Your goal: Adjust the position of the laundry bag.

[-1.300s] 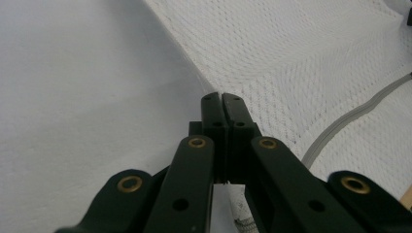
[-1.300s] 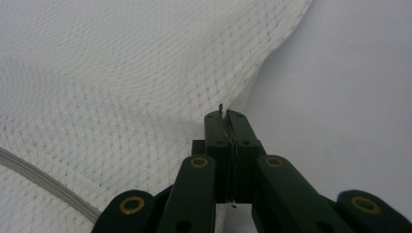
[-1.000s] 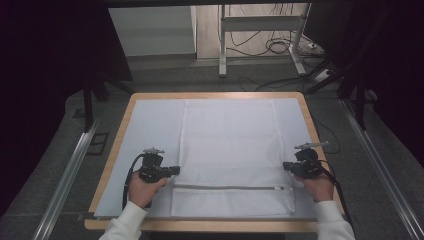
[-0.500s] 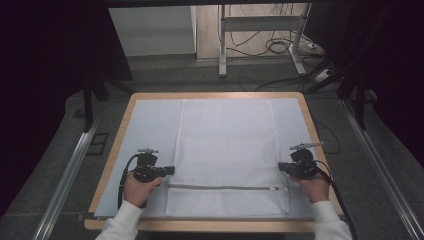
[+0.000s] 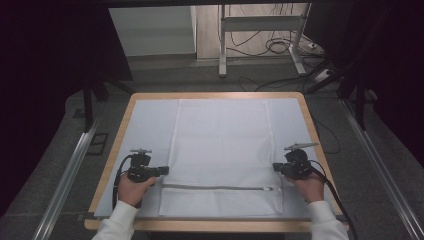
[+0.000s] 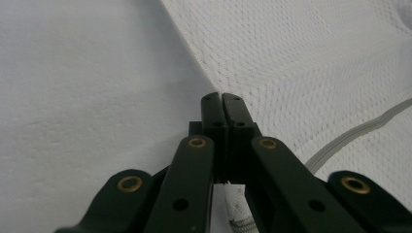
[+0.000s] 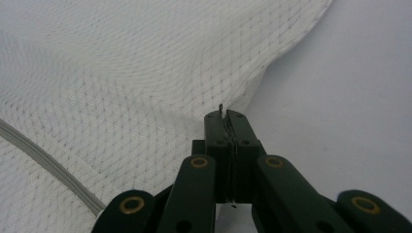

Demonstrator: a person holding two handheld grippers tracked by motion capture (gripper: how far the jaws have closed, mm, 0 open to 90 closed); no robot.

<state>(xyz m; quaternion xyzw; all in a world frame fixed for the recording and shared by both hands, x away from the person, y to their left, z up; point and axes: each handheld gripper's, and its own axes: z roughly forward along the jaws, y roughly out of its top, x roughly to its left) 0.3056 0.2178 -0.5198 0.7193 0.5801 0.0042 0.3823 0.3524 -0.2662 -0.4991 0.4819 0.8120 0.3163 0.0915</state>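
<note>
Mesh bag (image 5: 220,155) lies flat, centred on the pale mat (image 5: 145,130) w/ its zipper (image 5: 215,188) across the near end. Judging by the lie, it's spread & smooth; any fold or lift isn't begun yet. Left gripper (image 5: 162,171) pinches bag's left edge just above the zipper, jaws fully closed on the mesh. Right gripper (image 5: 276,168) does the same at bag's right edge, jaws clamped, fabric puckered there.

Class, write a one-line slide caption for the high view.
Two hand-held tools, left tool and right tool, each shut on a side edge of a white mesh laundry bag lying on a table.
</note>
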